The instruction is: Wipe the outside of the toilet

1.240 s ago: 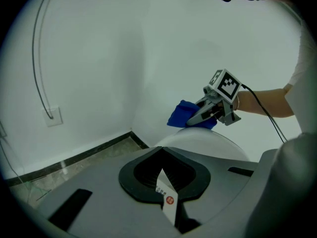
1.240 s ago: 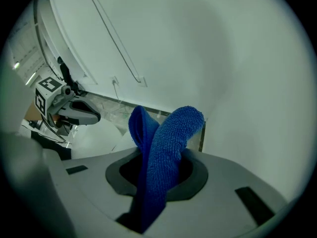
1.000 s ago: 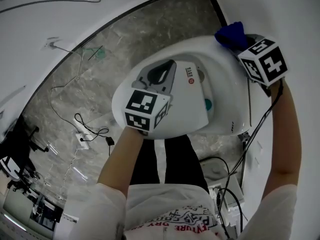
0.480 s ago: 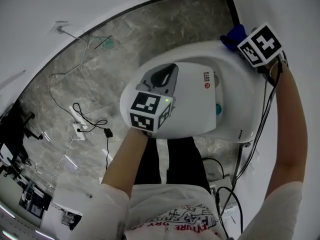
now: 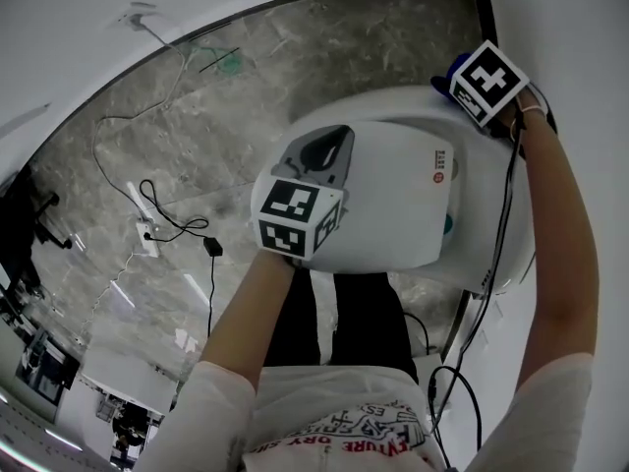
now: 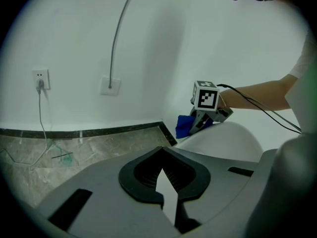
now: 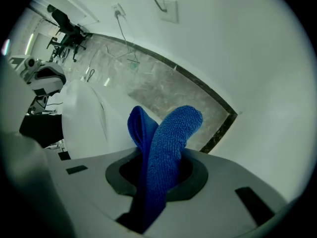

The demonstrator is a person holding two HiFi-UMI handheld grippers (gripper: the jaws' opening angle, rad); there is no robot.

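A white toilet point(image 5: 488, 226) with its lid point(image 5: 393, 200) down fills the middle of the head view. My left gripper point(image 5: 329, 144) hovers over the lid's front, shut, with nothing between its jaws point(image 6: 161, 170). My right gripper point(image 5: 454, 87) is at the toilet's far right end near the wall, shut on a blue cloth point(image 5: 442, 72). In the right gripper view the cloth point(image 7: 168, 133) sticks up folded from the jaws, with the toilet's white side point(image 7: 84, 118) at the left. In the left gripper view the right gripper point(image 6: 200, 123) holds the cloth point(image 6: 184, 127) against the toilet's curved top point(image 6: 225, 140).
A grey marble floor point(image 5: 226, 116) meets white walls along a dark skirting strip point(image 6: 99, 131). A power strip with black cables point(image 5: 147, 232) lies on the floor at the left. Wall sockets point(image 6: 40, 78) point(image 6: 110, 86) sit above the skirting. The person's legs point(image 5: 334, 313) stand at the toilet's front.
My right gripper has carried the blue cloth along the toilet's far edge toward the wall. The left gripper keeps its place over the lid. The head view has swung left.
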